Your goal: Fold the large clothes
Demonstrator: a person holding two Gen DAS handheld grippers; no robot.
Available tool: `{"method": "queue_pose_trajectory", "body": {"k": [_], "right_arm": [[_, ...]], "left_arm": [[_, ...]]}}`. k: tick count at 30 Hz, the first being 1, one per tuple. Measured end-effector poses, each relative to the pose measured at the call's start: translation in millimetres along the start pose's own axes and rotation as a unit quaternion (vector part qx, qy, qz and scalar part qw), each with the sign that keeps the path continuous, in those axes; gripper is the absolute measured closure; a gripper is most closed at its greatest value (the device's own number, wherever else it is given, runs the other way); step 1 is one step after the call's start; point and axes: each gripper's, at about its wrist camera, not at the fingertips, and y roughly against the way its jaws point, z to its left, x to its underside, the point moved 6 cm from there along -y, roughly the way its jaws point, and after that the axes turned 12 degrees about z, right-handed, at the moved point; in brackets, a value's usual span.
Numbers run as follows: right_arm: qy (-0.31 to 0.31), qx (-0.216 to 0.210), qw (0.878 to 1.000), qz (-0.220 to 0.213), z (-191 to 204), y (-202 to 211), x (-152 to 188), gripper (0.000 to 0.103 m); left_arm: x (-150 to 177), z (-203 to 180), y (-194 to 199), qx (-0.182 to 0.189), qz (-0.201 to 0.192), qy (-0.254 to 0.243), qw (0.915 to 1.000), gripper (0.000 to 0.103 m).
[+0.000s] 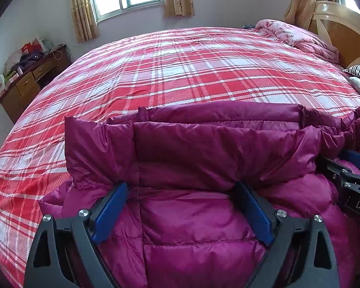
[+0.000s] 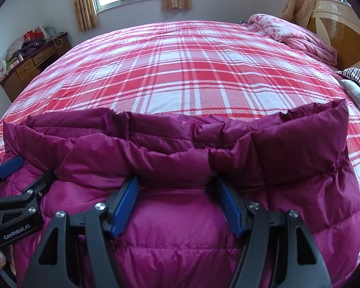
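Observation:
A magenta puffer jacket (image 1: pixel 192 216) lies on the near part of the bed, its far part folded back toward me in a thick flap (image 1: pixel 216 148). My left gripper (image 1: pixel 182 184) stands wide open on it, blue fingertips tucked under the flap's edge with puffy fabric between them. My right gripper (image 2: pixel 176 179) is beside it on the same jacket (image 2: pixel 180 228). It is open less wide, its tips also hidden under the flap (image 2: pixel 156 163), which puckers by the right fingertip. Each gripper shows at the edge of the other's view.
The bed has a red and white plaid sheet (image 1: pixel 180 72) stretching far ahead. A pink quilt (image 1: pixel 300 36) and striped pillow (image 2: pixel 357 79) lie by the wooden headboard (image 1: pixel 343 28) at right. A cluttered wooden dresser (image 1: pixel 31 81) stands at far left under a curtained window.

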Motion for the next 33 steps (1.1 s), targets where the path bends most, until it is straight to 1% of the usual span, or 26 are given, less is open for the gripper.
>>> {"method": "queue_pose_trajectory", "body": {"k": [11, 13, 16, 17, 19, 20, 22, 23, 25, 26, 27, 28, 29, 31, 33], "right_arm": [[0.006, 0.007, 1.0, -0.001, 1, -2, 0, 0.033], [0.008, 0.009, 1.0, -0.001, 2, -3, 0, 0.033], [0.01, 0.014, 1.0, -0.001, 2, -3, 0, 0.033], [0.012, 0.015, 1.0, 0.001, 3, -2, 0, 0.033], [0.024, 0.016, 1.0, 0.009, 4, 4, -1, 0.033], [0.027, 0.012, 1.0, 0.007, 3, 11, -1, 0.033], [0.01, 0.0, 1.0, -0.02, -7, 33, 0, 0.033], [0.001, 0.001, 0.999, -0.035, -15, 43, 1, 0.033], [-0.01, 0.033, 0.998, -0.052, -35, 53, 2, 0.027], [-0.018, 0.057, 0.997, -0.052, -50, 52, 3, 0.024], [-0.029, 0.074, 0.996, -0.049, -64, 49, 5, 0.024], [-0.047, 0.08, 0.995, -0.042, -78, 44, 7, 0.024], [-0.06, 0.07, 0.995, -0.035, -88, 39, 9, 0.024], [-0.077, 0.038, 0.996, -0.028, -98, 29, 12, 0.024], [-0.08, 0.031, 0.996, -0.027, -99, 24, 10, 0.023]], "left_arm": [[-1, 0, -1, -0.009, 0.002, -0.001, 1.0, 0.009], [-2, -2, 3, -0.022, 0.001, -0.006, 0.9997, 0.009], [-2, -6, 16, -0.063, 0.0, -0.016, 0.9979, 0.009], [-3, -9, 23, -0.071, -0.002, -0.021, 0.9972, 0.009], [-4, -17, 40, -0.066, -0.013, -0.026, 0.9974, 0.009], [-6, -21, 48, -0.063, -0.02, -0.03, 0.9974, 0.009], [-8, -30, 59, -0.06, -0.036, -0.037, 0.9968, 0.009], [-9, -35, 60, -0.061, -0.039, -0.042, 0.9965, 0.009], [-11, -45, 49, -0.067, -0.032, -0.054, 0.9958, 0.009], [-10, -48, 38, -0.08, -0.022, -0.059, 0.9948, 0.009], [-9, -49, 29, -0.089, -0.013, -0.06, 0.9941, 0.009], [-8, -50, 24, -0.088, -0.009, -0.059, 0.9943, 0.009], [-7, -50, 19, -0.081, -0.008, -0.054, 0.9952, 0.009], [-7, -48, 14, -0.069, -0.007, -0.045, 0.9966, 0.008], [-8, -46, 9, -0.061, 0.002, -0.033, 0.9976, 0.004]]}}
